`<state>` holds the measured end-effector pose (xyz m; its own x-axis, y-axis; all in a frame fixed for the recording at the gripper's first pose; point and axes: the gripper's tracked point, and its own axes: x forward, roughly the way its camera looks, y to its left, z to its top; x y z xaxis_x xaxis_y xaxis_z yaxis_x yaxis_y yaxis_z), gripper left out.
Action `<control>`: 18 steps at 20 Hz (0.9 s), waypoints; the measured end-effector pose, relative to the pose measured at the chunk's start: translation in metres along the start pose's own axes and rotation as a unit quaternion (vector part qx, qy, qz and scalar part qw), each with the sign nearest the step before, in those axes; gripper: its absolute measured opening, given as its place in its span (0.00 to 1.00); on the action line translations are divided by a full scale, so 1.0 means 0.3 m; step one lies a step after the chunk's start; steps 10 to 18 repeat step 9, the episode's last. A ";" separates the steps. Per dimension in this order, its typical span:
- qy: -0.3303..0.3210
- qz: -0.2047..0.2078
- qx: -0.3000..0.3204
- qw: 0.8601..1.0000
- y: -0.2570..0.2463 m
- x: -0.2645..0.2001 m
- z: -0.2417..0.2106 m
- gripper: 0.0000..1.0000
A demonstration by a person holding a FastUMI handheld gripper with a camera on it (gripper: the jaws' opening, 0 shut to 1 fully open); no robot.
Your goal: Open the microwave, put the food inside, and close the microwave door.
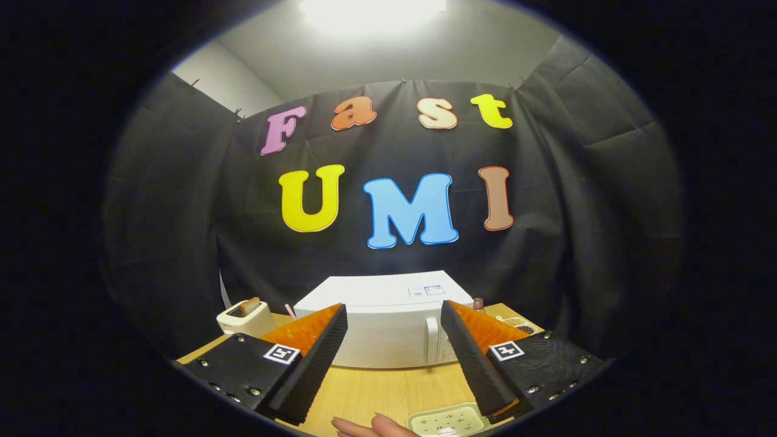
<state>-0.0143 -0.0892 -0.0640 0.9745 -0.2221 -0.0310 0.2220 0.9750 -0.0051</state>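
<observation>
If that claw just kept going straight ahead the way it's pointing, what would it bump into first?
Most likely the white microwave, around its closed door. The open claw holds nothing, with bare wooden table between; exact height is hard to judge.

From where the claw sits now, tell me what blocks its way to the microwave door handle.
Nothing visible does. The open claw faces the closed microwave over bare wooden table, with the door handle just ahead, near its right finger. The toaster stands off to the left.

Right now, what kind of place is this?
Probably a staged kitchen booth: a shut microwave and toaster on a wooden table, black cloth wall behind. Open fingers hover before the microwave, empty.
</observation>
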 end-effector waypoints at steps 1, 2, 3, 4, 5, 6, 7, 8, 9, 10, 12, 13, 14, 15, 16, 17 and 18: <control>-0.001 0.002 -0.001 1.000 0.005 0.002 0.000 0.98; 0.001 0.003 -0.002 1.000 0.013 0.007 -0.005 0.98; 0.003 0.003 -0.003 1.000 0.011 0.009 -0.009 0.98; 0.001 0.003 -0.003 1.000 0.010 0.009 -0.010 0.98; -0.003 0.001 -0.005 1.000 0.006 0.011 -0.003 0.98; -0.004 -0.002 -0.009 1.000 0.003 0.011 -0.003 0.98; -0.005 -0.002 -0.010 1.000 0.002 0.010 -0.001 0.98; -0.007 0.000 -0.008 1.000 0.005 0.010 0.002 0.98; -0.009 0.001 -0.007 1.000 0.004 0.009 0.005 0.98; -0.009 0.001 -0.007 1.000 0.004 0.009 0.005 0.98; -0.009 0.001 -0.007 1.000 0.004 0.009 0.005 0.98; -0.009 0.001 -0.007 1.000 0.004 0.009 0.005 0.98; -0.009 0.001 -0.007 1.000 0.004 0.009 0.005 0.98; -0.009 0.001 -0.007 1.000 0.004 0.009 0.005 0.98; -0.009 0.001 -0.007 1.000 0.004 0.009 0.005 0.98; -0.009 0.001 -0.007 1.000 0.004 0.009 0.005 0.98; -0.009 0.001 -0.007 1.000 0.004 0.009 0.005 0.98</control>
